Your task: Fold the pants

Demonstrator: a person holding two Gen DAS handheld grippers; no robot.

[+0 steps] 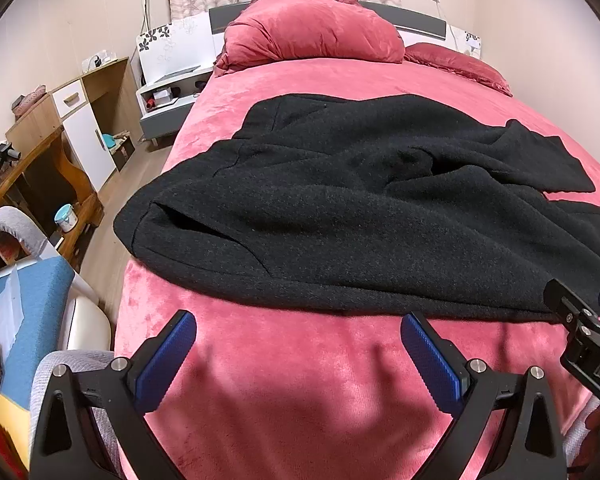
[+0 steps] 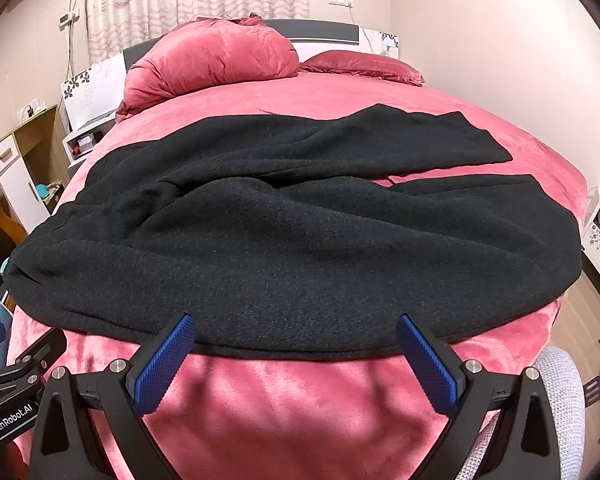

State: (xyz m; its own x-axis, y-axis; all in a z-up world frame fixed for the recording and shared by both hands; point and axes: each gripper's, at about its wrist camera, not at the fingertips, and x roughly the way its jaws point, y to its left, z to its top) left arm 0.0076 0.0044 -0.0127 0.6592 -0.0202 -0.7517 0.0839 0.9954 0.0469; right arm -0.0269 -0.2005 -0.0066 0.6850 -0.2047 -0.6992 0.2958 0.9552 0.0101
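Both grippers (image 1: 298, 326) (image 2: 296, 330) agape before pants (image 2: 284, 240)

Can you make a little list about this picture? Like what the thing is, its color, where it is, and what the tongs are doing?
thing: pants
color: black
where: spread on the pink bed, legs toward the right
folded: not yet
left tongs: open, empty, just short of the near edge of the pants
right tongs: open, empty, at the near edge of the pants
behind: pillows by the headboard

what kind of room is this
A home bedroom, most likely: a bed with a pink cover, pillows against the headboard, and a nightstand beside it. Black pants lie spread across the bed.
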